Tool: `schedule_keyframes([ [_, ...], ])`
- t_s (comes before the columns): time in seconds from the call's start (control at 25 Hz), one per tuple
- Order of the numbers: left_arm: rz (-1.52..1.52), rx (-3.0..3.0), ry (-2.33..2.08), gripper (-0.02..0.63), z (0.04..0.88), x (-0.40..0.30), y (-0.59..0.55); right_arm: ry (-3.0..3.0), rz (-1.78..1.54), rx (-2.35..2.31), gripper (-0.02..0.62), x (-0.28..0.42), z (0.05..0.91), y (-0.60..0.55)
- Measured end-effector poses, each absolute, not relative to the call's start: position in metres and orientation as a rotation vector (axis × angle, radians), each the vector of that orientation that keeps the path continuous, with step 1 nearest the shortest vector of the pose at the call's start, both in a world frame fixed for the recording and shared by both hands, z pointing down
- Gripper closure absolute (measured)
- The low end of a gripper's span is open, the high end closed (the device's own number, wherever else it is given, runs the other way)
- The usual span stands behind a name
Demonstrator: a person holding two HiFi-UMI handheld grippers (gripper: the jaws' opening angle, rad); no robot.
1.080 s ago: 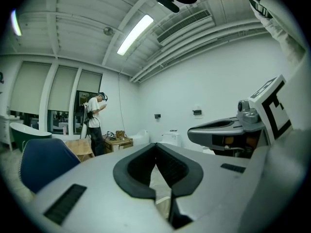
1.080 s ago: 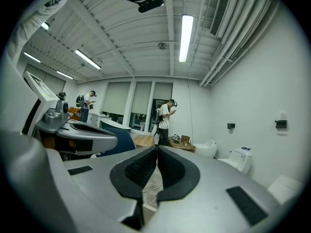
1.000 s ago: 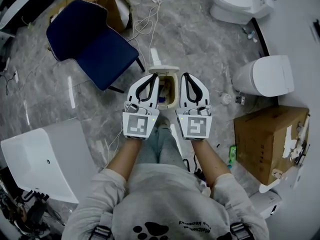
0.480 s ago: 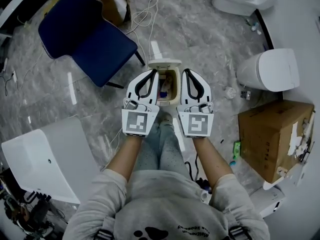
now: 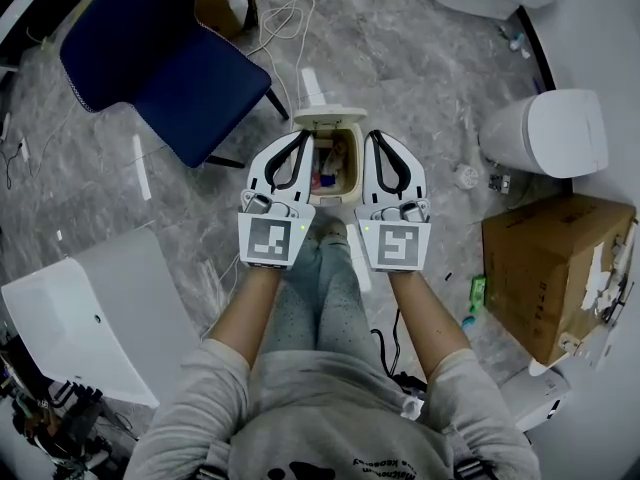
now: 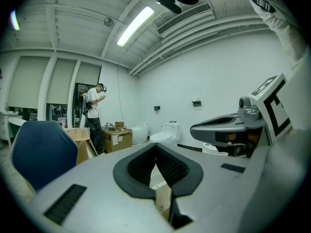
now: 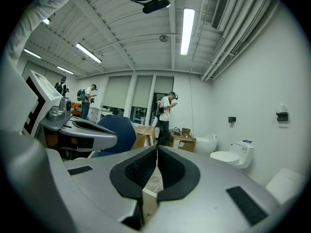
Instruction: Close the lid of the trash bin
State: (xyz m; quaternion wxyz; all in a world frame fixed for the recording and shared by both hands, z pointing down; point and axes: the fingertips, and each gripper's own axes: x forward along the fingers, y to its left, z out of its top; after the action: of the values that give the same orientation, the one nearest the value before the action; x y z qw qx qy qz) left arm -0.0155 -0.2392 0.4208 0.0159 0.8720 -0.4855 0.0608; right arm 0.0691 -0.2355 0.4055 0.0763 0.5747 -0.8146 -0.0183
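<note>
Grey marble-look floor [image 5: 420, 78] fills the head view, with a navy blue padded chair [image 5: 150, 68] upper left and a white ceramic toilet [image 5: 550, 133] and a brown cardboard box [image 5: 550, 268] on the right. We see the small beige plastic trash bin [image 5: 336, 197] on the floor just ahead of the person's knees. It is open with rubbish showing inside, and its beige lid [image 5: 327, 120] is tipped up at the far edge. The left gripper [image 5: 298, 146] and right gripper [image 5: 381, 146] flank the bin, one on each side, and neither touches the lid. Left gripper view: jaws pressed together, nothing between them, a beige bin edge showing below the tips. Right gripper view: same, jaws together and empty, bin corner below. We judge the task barely begun: the hands are placed by the bin and the lid is not yet contacted. What's left is reaching the lid and swinging it down flat onto the rim.
</note>
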Motion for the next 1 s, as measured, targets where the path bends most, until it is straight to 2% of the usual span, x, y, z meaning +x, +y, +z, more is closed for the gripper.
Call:
schedule_keyframes([
  [0.32,0.336,2.689,-1.463,0.584,0.465,-0.019,-0.249,-2.447,-0.062,1.666,0.561,0.067,0.439,-0.248],
  [1.0,0.455,2.686,-1.383,0.583,0.533,-0.020,-0.272,-2.462,-0.044,1.521,0.560,0.067,0.506,-0.270],
])
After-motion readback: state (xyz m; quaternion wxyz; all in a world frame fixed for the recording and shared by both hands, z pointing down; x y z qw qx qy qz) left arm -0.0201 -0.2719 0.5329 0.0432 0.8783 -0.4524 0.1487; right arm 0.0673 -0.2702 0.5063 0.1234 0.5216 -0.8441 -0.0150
